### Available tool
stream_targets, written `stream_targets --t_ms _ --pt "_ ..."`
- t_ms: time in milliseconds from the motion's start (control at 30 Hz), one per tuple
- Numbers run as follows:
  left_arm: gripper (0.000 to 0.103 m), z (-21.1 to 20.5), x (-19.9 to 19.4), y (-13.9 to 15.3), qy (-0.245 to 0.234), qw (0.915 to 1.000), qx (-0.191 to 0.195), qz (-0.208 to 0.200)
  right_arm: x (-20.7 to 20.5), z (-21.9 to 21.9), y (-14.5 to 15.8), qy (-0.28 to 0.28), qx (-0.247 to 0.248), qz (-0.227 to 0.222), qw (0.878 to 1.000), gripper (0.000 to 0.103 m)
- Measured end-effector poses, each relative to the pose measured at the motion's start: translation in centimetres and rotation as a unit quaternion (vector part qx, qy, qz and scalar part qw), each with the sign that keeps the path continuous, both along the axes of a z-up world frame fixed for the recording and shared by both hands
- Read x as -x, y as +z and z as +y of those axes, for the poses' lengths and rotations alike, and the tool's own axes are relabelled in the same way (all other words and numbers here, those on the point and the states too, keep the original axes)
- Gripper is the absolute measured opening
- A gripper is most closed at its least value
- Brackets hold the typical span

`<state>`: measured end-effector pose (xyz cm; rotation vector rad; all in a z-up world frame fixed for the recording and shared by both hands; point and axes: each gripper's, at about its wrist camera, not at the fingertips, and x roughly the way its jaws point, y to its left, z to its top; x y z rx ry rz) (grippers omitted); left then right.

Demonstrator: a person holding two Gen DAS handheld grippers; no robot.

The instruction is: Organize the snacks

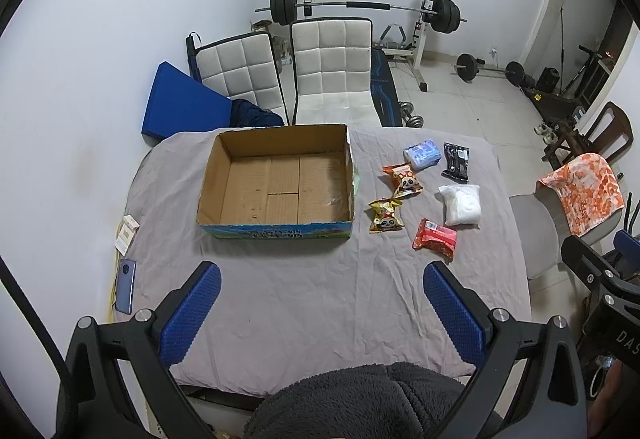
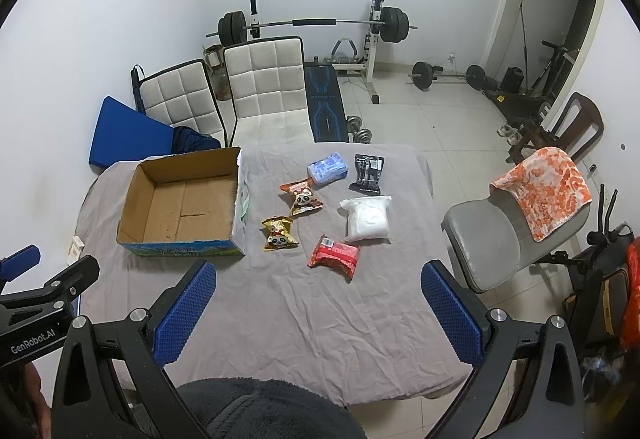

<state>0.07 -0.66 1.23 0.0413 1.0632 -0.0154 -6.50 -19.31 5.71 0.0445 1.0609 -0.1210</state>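
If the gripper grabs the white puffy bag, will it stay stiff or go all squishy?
Probably squishy: the white bag looks like soft clear plastic bulging around white filling, so it may sag between the fingers. It also looks smooth, so it could slip a bit. It lies flat on the grey cloth, so it shouldn't roll.

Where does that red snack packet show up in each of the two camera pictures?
Left wrist view: the red snack packet lies right of centre on the grey cloth, nearest of the snacks, just beyond the right blue pad.
Right wrist view: the same packet sits near the middle, between the two pads and farther out.
Shared landmark: the white bag just behind it; the cardboard box lies to its left.
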Motion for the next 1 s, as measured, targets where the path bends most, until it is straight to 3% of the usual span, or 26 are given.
stream_targets --t_ms 1000 --pt "0.103 0.73 0.11 -0.33 0.000 1.0000 0.008 0.001 0.17 0.51 0.47 -0.002 0.004 -0.003 1.000 0.103"
